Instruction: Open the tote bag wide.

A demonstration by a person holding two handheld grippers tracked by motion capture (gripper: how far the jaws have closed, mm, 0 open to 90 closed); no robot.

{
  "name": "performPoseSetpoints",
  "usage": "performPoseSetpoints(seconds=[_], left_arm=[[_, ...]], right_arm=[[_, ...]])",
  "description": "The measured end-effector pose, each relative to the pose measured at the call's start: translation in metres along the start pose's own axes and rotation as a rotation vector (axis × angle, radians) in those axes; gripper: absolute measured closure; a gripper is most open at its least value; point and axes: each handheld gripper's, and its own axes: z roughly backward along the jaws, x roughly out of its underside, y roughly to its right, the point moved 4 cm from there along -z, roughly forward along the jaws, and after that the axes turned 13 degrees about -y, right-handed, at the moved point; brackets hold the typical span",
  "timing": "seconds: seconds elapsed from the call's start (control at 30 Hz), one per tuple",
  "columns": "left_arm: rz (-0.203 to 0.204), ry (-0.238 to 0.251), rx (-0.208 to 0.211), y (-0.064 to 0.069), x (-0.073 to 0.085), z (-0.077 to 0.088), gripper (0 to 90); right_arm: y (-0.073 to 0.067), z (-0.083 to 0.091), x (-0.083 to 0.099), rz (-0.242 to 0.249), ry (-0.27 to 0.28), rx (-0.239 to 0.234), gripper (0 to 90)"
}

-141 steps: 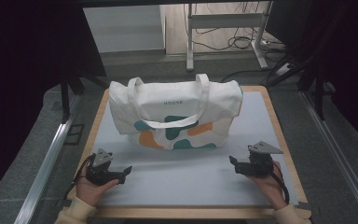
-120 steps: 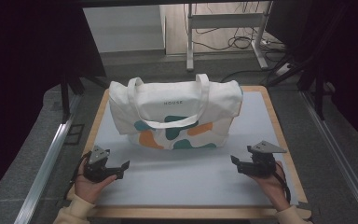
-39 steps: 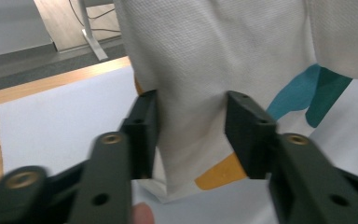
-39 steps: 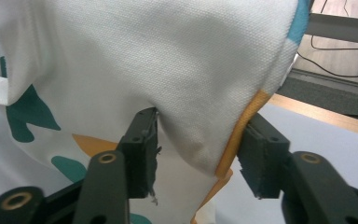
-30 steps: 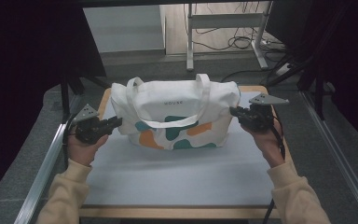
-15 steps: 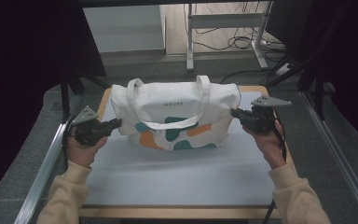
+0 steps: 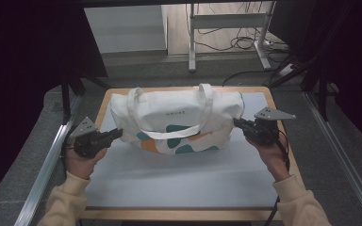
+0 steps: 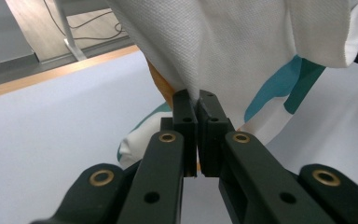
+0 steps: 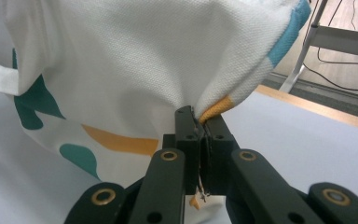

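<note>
High view looks down on a white canvas tote bag point(image 7: 176, 120) lying across the far half of a pale mat point(image 7: 184, 172) on a wood-edged surface point(image 7: 102, 99), with the left gripper point(image 7: 115, 133) at its left end and the right gripper point(image 7: 236, 122) at its right end. Left gripper view has the jaws pressed together on a fold of the bag's cloth; right gripper view has its jaws pinched on the other end, at a corner with an orange patch. The step in hand looks like lifting or stretching the bag by both ends, so the two hands should rise together and evenly, keeping the cloth taut enough not to slip. The fabric is a coarse, limp weave, printed with teal and orange blobs; two soft strap handles point(image 7: 206, 101) loop over its face.
</note>
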Motion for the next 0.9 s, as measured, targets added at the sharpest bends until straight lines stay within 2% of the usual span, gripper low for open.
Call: performPoseSetpoints(seconds=[0.27,0.33,0.43,0.9], left_arm=[[-0.011,-0.027,0.003,0.004,0.009,-0.009,88.8],[-0.009,-0.055,0.012,0.005,0.012,-0.014,89.2],[-0.009,-0.072,0.012,0.006,0.013,-0.017,89.5],[-0.009,-0.109,0.027,0.007,0.024,-0.034,89.5]], right_arm=[[-0.004,-0.009,0.015,0.016,-0.038,-0.002,86.3],[-0.006,-0.015,0.02,0.02,-0.056,-0.004,86.4],[-0.008,-0.019,0.023,0.03,-0.071,-0.002,86.5],[-0.01,-0.042,0.043,0.023,-0.138,-0.02,86.6]])
